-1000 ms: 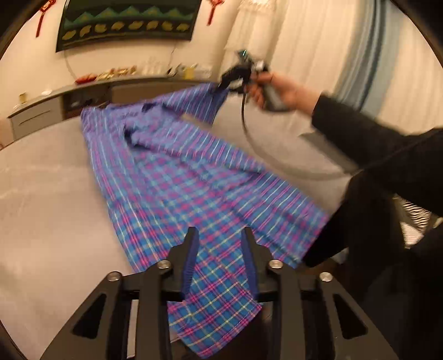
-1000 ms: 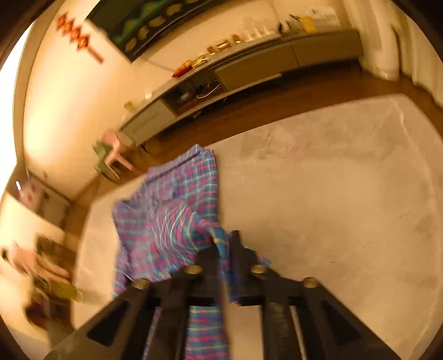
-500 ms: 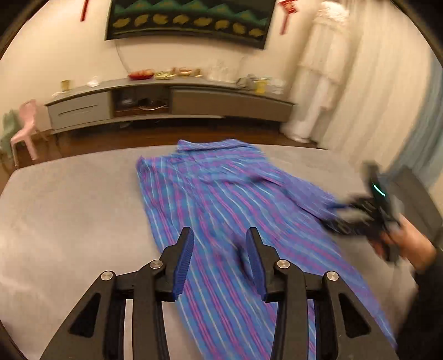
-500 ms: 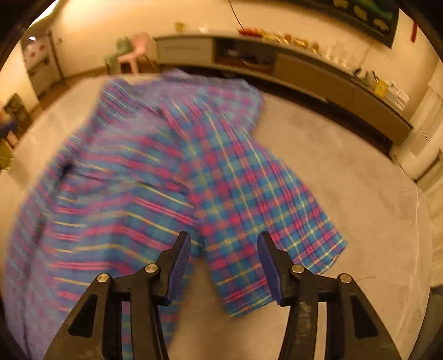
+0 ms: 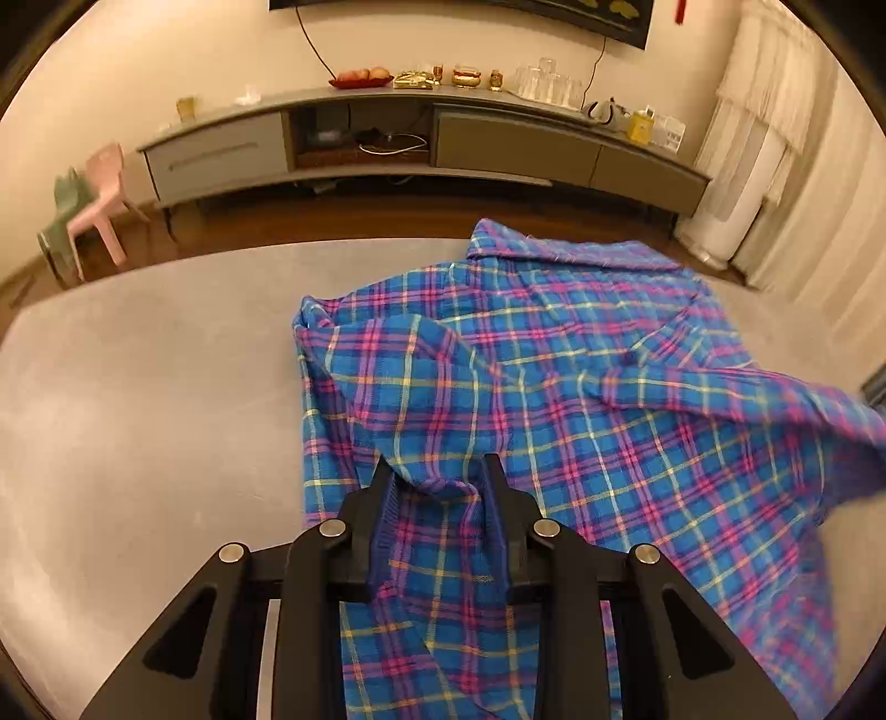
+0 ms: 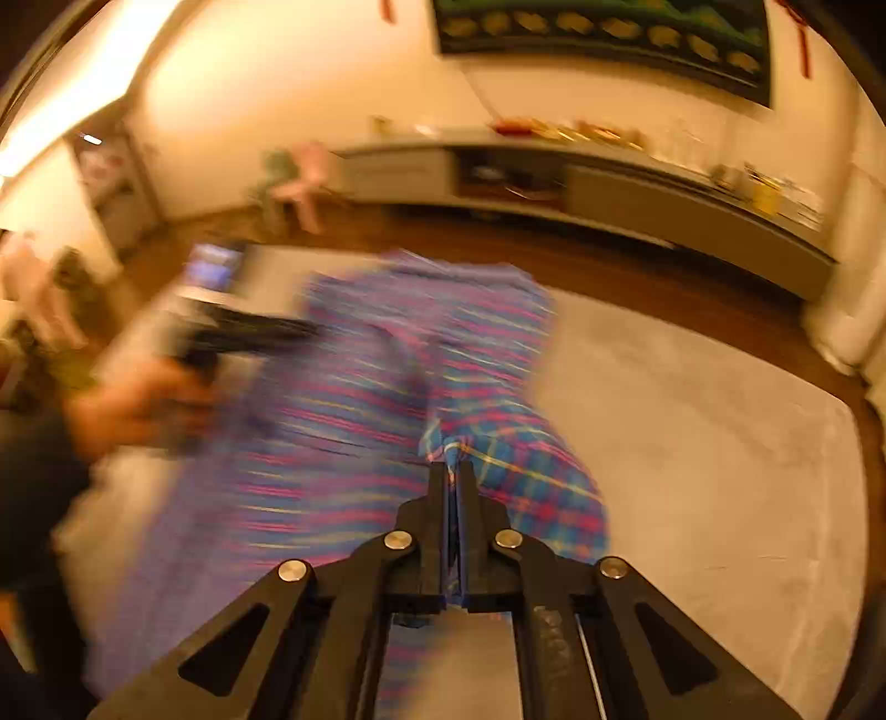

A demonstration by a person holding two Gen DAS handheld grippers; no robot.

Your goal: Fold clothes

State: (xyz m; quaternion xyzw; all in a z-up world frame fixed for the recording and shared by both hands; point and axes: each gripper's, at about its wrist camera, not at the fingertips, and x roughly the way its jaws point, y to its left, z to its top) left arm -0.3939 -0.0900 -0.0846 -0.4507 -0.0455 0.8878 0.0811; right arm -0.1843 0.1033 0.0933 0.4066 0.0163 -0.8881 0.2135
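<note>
Spreading across a broad grey padded surface (image 5: 138, 399), which could be a bed or a large mat, a blue-and-pink plaid shirt (image 5: 554, 387) lies with its collar toward the far edge and its long axis running from there back toward the person holding the tools, so that the hem end sits nearest both pairs of tongs. The room behind is a warmly lit living space: a long low grey cabinet (image 5: 421, 149) lined with bowls and glasses runs along the far wall, a dark framed picture (image 6: 603, 39) hangs above it, pale curtains (image 5: 786, 138) fall at the right, and two small plastic chairs (image 5: 88, 205) stand at the left. The left tongs (image 5: 437, 493) sit directly over the shirt's near left portion, fingers partly spread with a raised fold of plaid bunched between them; whether they truly grip it cannot be told. The right tongs (image 6: 453, 476), seen in a motion-blurred view, are pressed together and pinching a tuft of the shirt's right side, likely a sleeve, lifted off the surface. Any coming fold would probably carry that cloth leftward across the shirt's length.
</note>
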